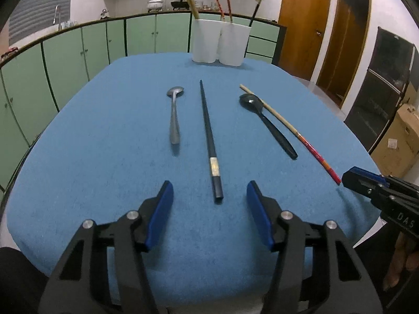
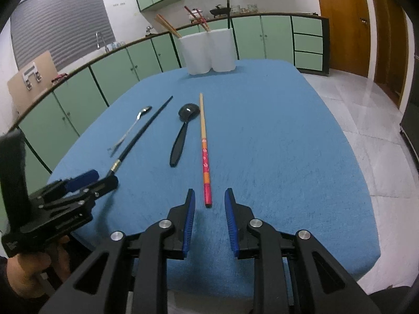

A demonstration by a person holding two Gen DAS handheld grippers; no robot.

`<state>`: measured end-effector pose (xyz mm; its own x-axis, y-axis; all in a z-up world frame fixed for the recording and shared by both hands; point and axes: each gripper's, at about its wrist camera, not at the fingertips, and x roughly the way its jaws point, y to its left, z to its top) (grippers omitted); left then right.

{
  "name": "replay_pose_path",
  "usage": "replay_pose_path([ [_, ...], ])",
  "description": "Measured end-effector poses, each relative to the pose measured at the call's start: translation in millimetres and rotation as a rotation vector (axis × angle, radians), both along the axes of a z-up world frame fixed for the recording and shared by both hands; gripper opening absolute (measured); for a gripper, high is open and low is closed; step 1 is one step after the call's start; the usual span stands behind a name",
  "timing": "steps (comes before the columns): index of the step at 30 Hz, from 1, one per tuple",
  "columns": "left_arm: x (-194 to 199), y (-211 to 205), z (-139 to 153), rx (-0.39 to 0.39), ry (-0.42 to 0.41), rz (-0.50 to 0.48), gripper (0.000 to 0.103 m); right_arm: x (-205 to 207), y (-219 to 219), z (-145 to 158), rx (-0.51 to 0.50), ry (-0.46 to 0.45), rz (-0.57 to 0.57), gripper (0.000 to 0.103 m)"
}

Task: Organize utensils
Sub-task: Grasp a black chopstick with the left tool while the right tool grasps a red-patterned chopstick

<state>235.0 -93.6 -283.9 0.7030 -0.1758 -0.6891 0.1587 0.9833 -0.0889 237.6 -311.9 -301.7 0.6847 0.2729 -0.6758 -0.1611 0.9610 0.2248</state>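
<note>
**Both grippers poised over the blue table, each lined up with a chopstick**

The left gripper [image 1: 209, 193] hovered low over the blue table [image 1: 104, 157] with its jaws apart and nothing pressed between the blue pads. The butt end of the black chopstick [image 1: 209, 136] lay just ahead of the gap, roughly centred between the two fingers, its tip running away from the gripper. To the left of that chopstick, beyond the left finger, lay the metal spoon [image 1: 174, 115], bowl at the far end. To the right, further out, lay the black spoon [image 1: 267, 123], with the red-and-bamboo chopstick [image 1: 296, 130] beside it and touching the edge of its bowl.

The right gripper [image 2: 209, 198] stood with its jaws narrowly apart, holding nothing. The red end of the red-and-bamboo chopstick lay just ahead of the gap, between the fingertips' lines but clear of the pads. The black spoon sat just left of that stick, then the black chopstick and the metal spoon further left. The left gripper appeared at the lower left of this view, carried in a person's hand [image 2: 28, 274].

Far ahead of both grippers, at the table's back edge, stood two white holders [image 1: 220, 41] touching side by side, with several chopsticks standing in them. Behind them ran green cabinets [image 1: 65, 60].
</note>
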Motion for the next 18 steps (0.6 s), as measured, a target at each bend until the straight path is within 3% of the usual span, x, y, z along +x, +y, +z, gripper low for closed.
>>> replay_pose_path([
  [4, -1.1, -8.5, -3.5, 0.027, -0.024, -0.004, 0.054, 4.5, 0.1, -5.1, -0.004, 0.007, 0.001, 0.023],
  [9, -4.3, -12.3, -3.6, 0.033, -0.038, -0.016, 0.023, 5.9, 3.6, -5.7, -0.022, -0.012, 0.012, 0.023],
  [14, -3.7, -8.7, -4.3, 0.024, -0.028, -0.005, 0.007, 4.7, 6.2, -8.5, -0.035, -0.033, 0.018, 0.023],
  [16, -3.1, -7.2, -3.9, 0.019, -0.022, -0.007, 0.006, 4.6, 6.1, -9.4, -0.036, -0.036, 0.023, 0.022],
  [18, -1.5, -5.9, -2.0, 0.01, -0.016, -0.006, 0.006, 5.8, 5.6, -8.9, -0.032, -0.035, 0.027, 0.014],
])
